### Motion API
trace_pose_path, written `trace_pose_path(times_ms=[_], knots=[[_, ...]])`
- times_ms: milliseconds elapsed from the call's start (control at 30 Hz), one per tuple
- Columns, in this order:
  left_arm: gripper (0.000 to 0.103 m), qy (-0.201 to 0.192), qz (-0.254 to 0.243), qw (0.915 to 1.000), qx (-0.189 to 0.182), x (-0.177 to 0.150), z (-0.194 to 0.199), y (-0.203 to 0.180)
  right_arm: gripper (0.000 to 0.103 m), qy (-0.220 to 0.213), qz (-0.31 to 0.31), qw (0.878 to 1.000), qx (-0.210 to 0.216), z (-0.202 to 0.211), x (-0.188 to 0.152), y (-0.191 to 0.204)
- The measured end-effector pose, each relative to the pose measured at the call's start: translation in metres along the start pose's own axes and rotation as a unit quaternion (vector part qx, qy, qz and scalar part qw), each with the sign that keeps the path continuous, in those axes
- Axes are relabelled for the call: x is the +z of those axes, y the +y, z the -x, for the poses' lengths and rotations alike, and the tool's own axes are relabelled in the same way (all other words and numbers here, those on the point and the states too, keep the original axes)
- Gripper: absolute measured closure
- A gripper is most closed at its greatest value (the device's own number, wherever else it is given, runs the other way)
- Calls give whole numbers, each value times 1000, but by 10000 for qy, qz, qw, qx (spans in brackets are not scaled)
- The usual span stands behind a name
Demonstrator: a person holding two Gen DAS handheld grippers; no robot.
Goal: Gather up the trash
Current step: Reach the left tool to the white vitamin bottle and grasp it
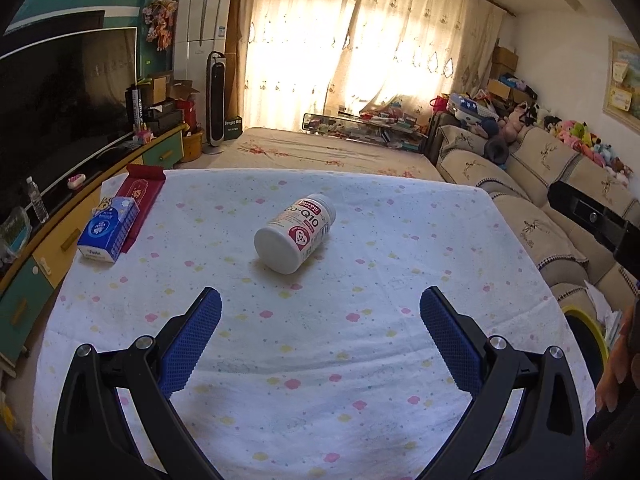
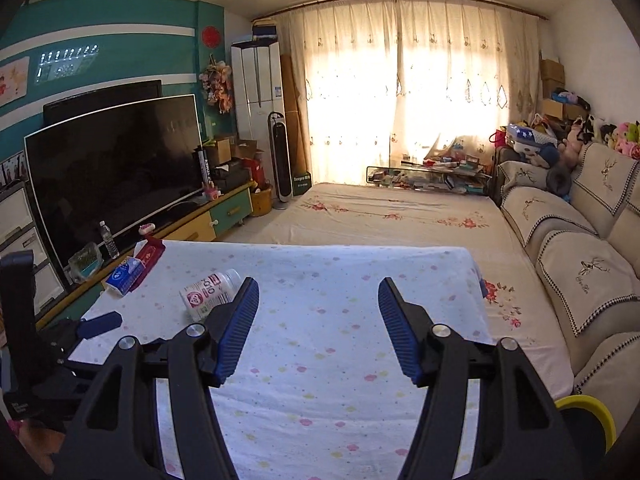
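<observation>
Both pairs of blue-padded fingers stand wide apart and hold nothing. Seen from the left wrist, the left gripper (image 1: 320,304) hovers over a desk (image 1: 400,240) covered in a white cloth with small pastel spots. Straight ahead of its fingers, centred between them but well clear of the tips, lies a white pill bottle (image 1: 296,232) on its side. Its flat white cap end faces the fingers and its red and white label faces up. Beyond the left finger, near the far left corner of the desk, sits a blue tissue pack (image 1: 108,232) resting against a flat red box (image 1: 142,196).

Seen from the right wrist, the right gripper (image 2: 318,296) also has its fingers spread with only bare cloth between them. The same pill bottle (image 2: 212,292) lies just beyond and to the outside of its left finger, partly hidden behind that finger's tip. To the right of the fingers, at the lower edge of the view, the yellow rim of a bin (image 2: 588,408) shows below the desk's edge.

The bottle looks like rigid, smooth plastic and is probably light. Whether it is empty cannot be told. Being round and lying down, it will likely roll if nudged from the side. The safest hold seems to be across the middle of its body, one finger on each curved side, squeezing firmly since the surface may be slippery.
</observation>
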State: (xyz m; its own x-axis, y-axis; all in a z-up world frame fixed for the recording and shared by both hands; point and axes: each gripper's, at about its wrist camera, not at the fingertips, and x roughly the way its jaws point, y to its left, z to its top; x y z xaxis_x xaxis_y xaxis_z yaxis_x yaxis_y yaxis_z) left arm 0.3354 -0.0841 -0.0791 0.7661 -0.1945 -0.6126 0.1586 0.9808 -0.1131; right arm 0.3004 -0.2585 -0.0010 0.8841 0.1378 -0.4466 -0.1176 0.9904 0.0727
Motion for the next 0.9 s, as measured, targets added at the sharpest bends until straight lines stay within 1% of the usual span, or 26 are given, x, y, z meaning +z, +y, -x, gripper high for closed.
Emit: trace_pose_path(times_ms=[100, 267, 400, 567, 633, 700, 733, 767, 800, 833, 900], knots=[[5, 172, -132, 9997, 61, 14, -16, 5, 41, 61, -267, 9995, -136, -5, 2, -14], [5, 377, -365, 9986, 82, 36, -49, 11, 41, 109, -531, 9985, -89, -7, -1, -23], [5, 600, -604, 9964, 33, 48, -81, 8, 40, 137, -570, 9983, -56, -7, -4, -24], [6, 781, -761, 9940, -45, 60, -111, 4, 40, 311, -563, 9979, 40, -16, -7, -19], [12, 870, -853, 9926, -5, 65, -122, 0, 40, 345, -560, 9978, 57, -17, -8, -17], [17, 962, -999, 9903, 100, 68, -134, -2, 40, 374, -577, 9976, 75, -18, -9, -18], [23, 1015, -1043, 9893, 128, 68, -138, -4, 40, 384, -589, 9975, 85, -18, -9, -18], [26, 1087, -1083, 9881, 139, 69, -142, -5, 40, 392, -605, 9974, 98, -19, -9, -18], [32, 1169, -1146, 9864, 179, 68, -147, -6, 40, 398, -623, 9972, 111, -18, -9, -18], [40, 1198, -1203, 9852, 229, 68, -150, -7, 40, 397, -638, 9971, 121, -18, -8, -19], [54, 1304, -1261, 9832, 204, 67, -156, -7, 40, 381, -672, 9969, 137, -16, -8, -20]])
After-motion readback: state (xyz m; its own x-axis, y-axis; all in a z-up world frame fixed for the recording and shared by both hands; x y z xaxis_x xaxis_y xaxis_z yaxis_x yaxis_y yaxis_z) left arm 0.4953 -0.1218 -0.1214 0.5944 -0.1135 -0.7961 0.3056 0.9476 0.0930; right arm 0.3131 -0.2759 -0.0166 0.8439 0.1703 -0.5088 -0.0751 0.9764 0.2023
